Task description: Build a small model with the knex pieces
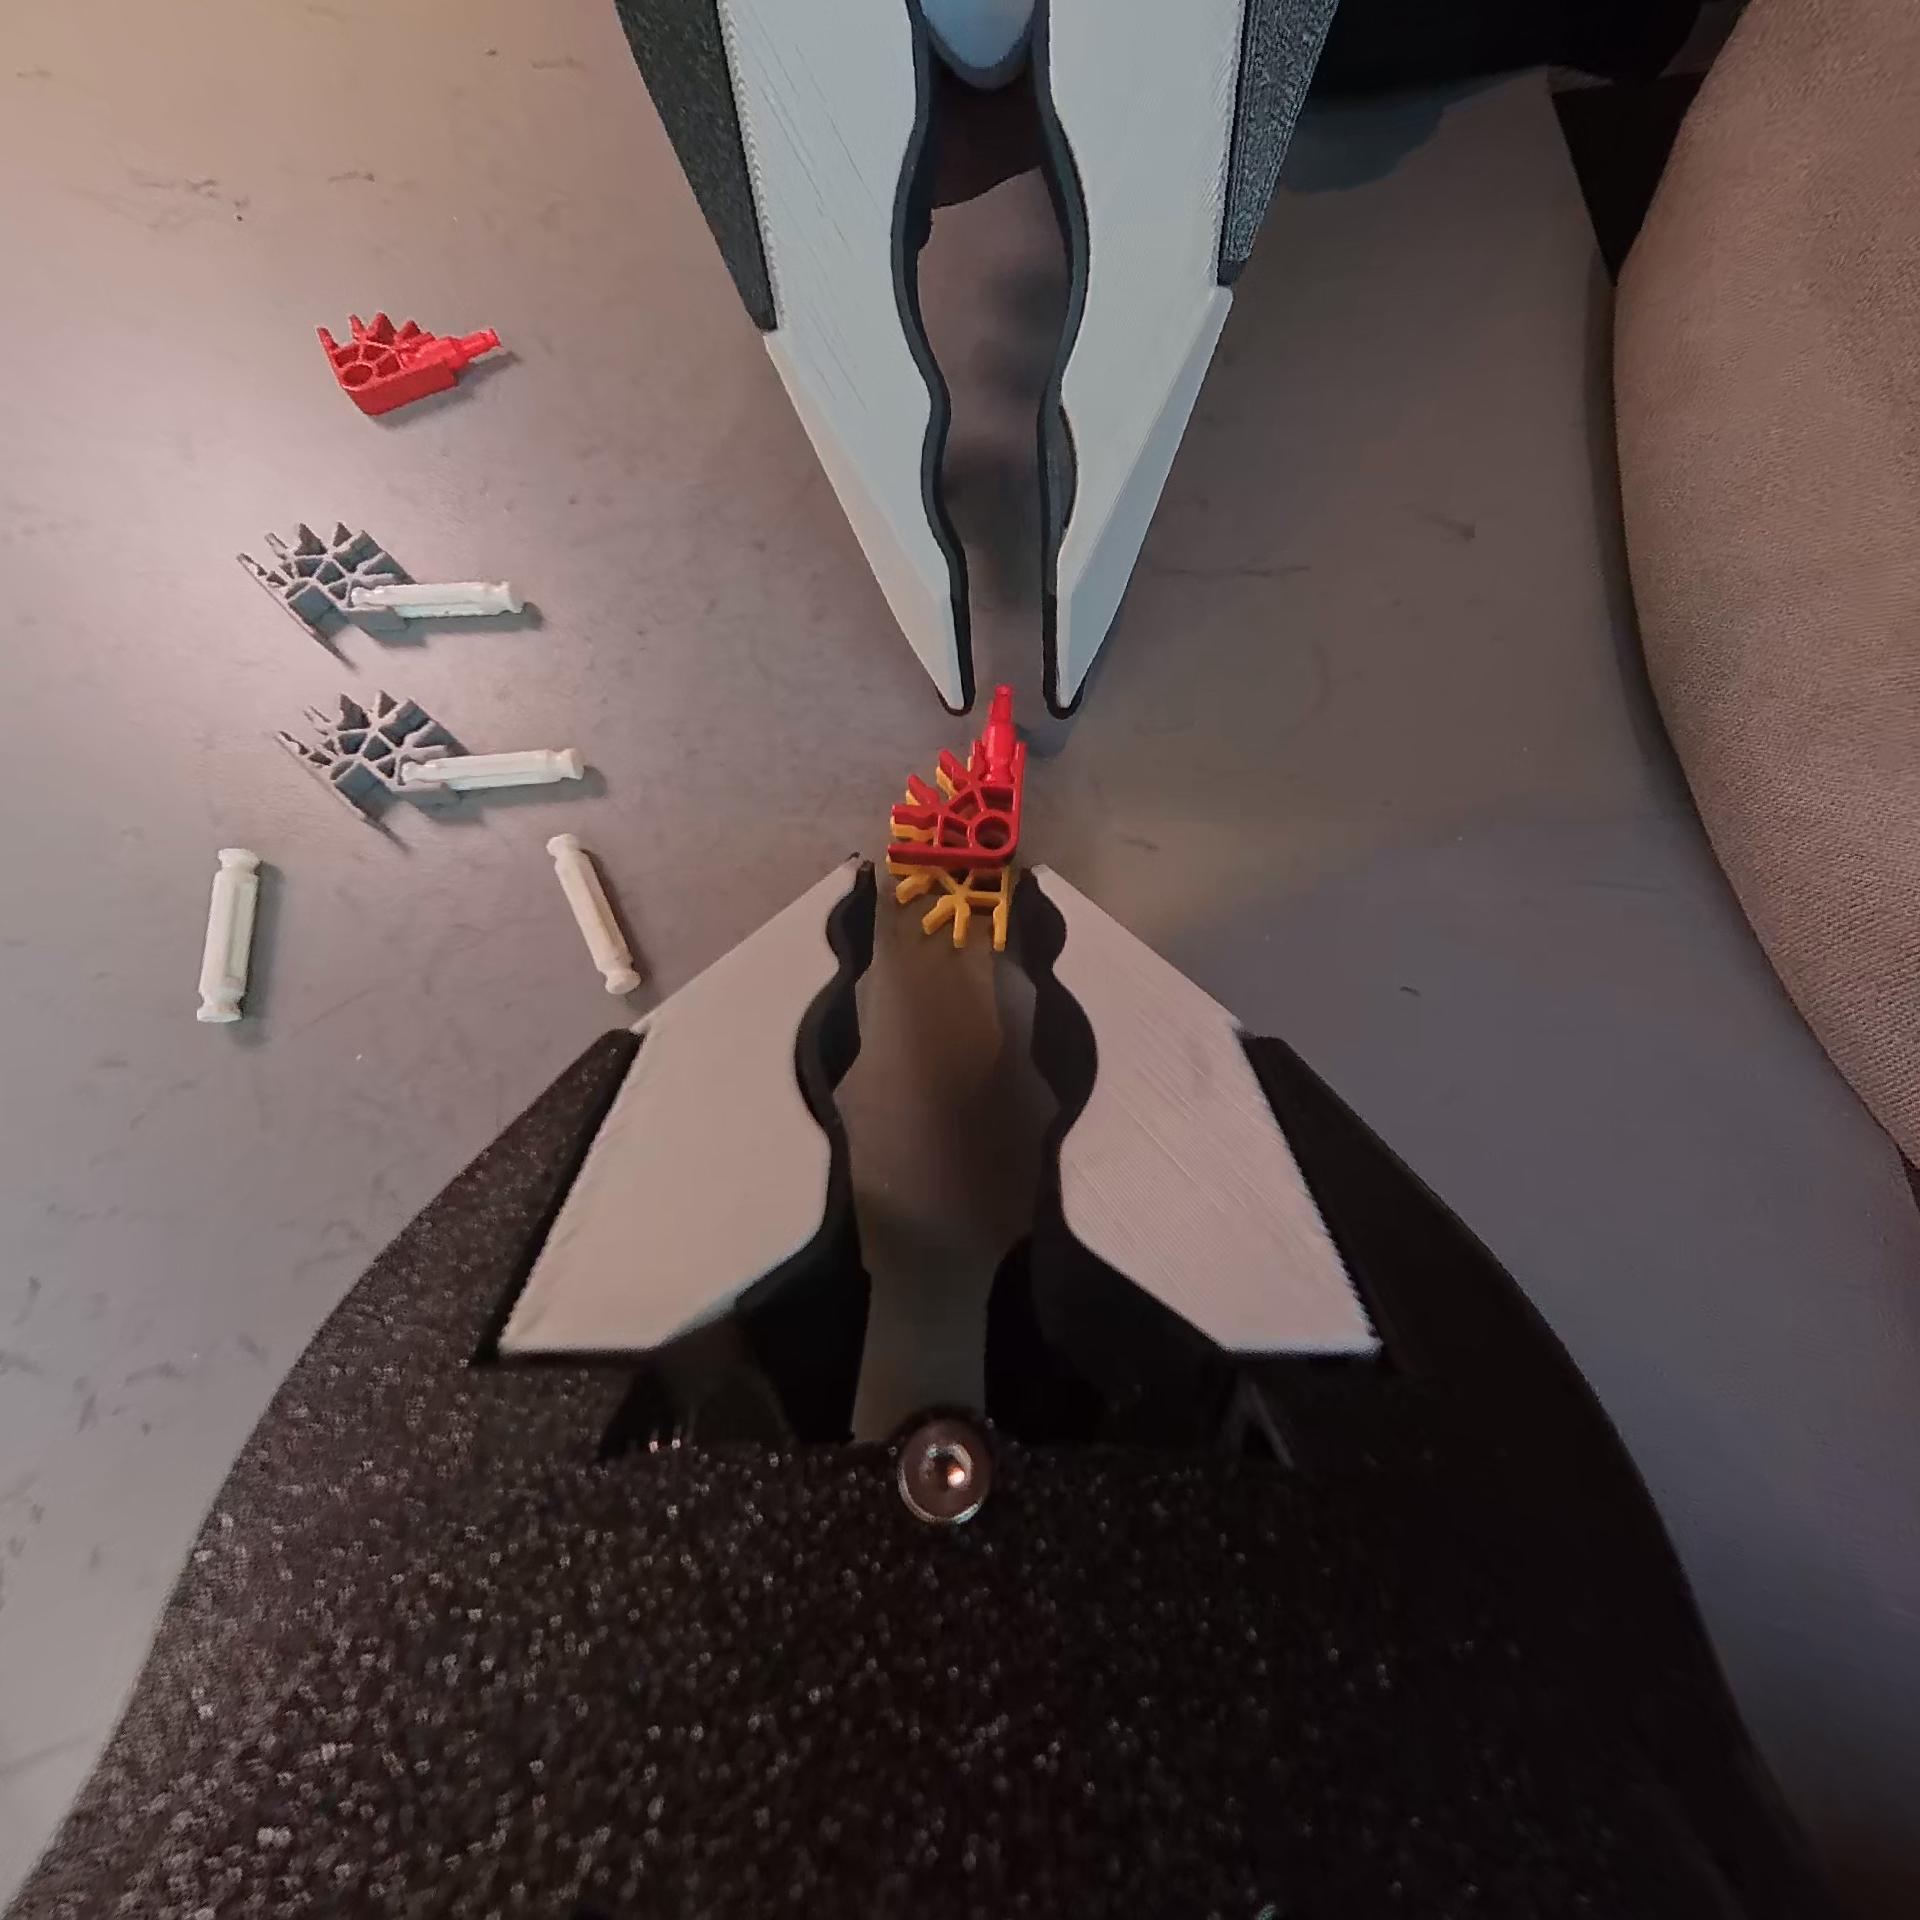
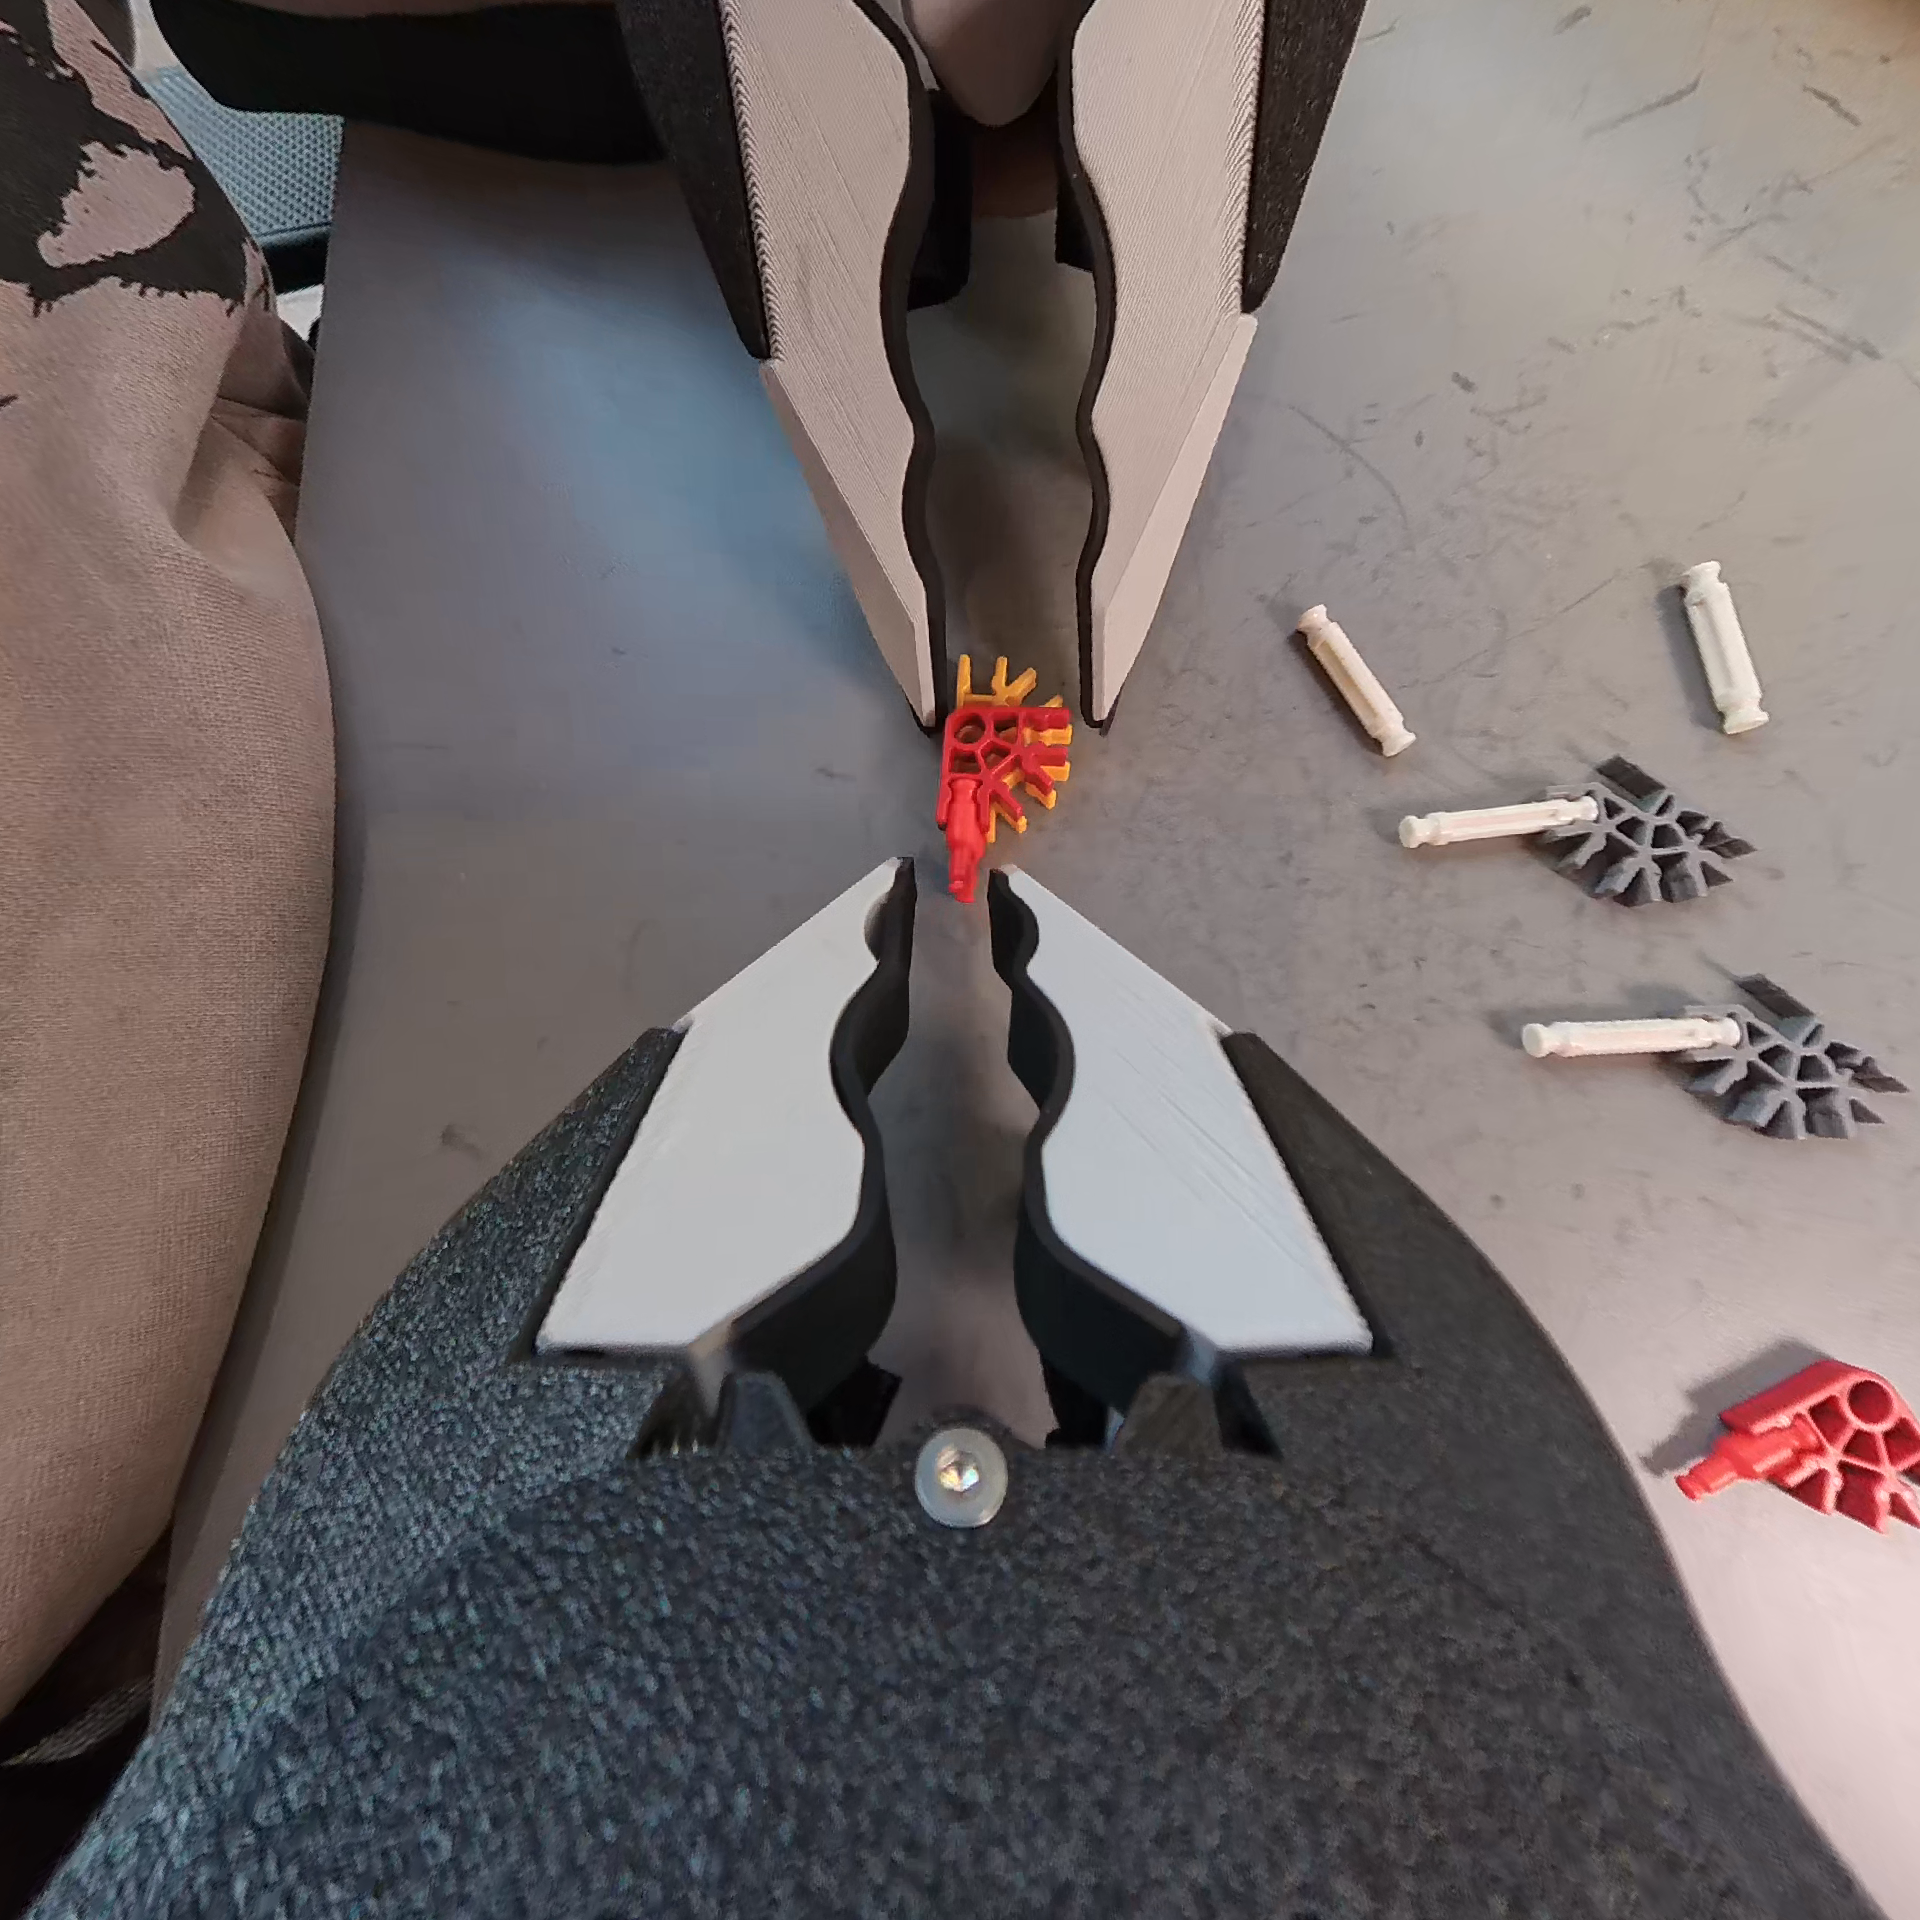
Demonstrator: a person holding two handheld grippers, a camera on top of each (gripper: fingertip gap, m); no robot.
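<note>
A red connector (image 1: 971, 821) lies stacked on a yellow connector (image 1: 961, 909), with a short red rod (image 1: 1000, 732) plugged into the red one. My left gripper (image 1: 945, 878) has its jaws closed against the sides of this pair. It shows at the top of the right wrist view (image 2: 1010, 722), with the red connector (image 2: 982, 758) and the yellow connector (image 2: 1044, 764) at its tips. My right gripper (image 2: 951, 875) faces it, open by a narrow gap. The free end of the red rod (image 2: 964, 852) sits between its tips. The right gripper also shows in the left wrist view (image 1: 1008, 707).
On the grey table (image 1: 1351, 935) lie another red connector with a red rod (image 1: 400, 364), two grey connectors with white rods (image 1: 343, 582) (image 1: 395, 753) and two loose white rods (image 1: 227, 935) (image 1: 594, 914). Brown fabric (image 1: 1787, 623) lies along the table's edge. My two grippers' fingertips are within a few centimetres of each other.
</note>
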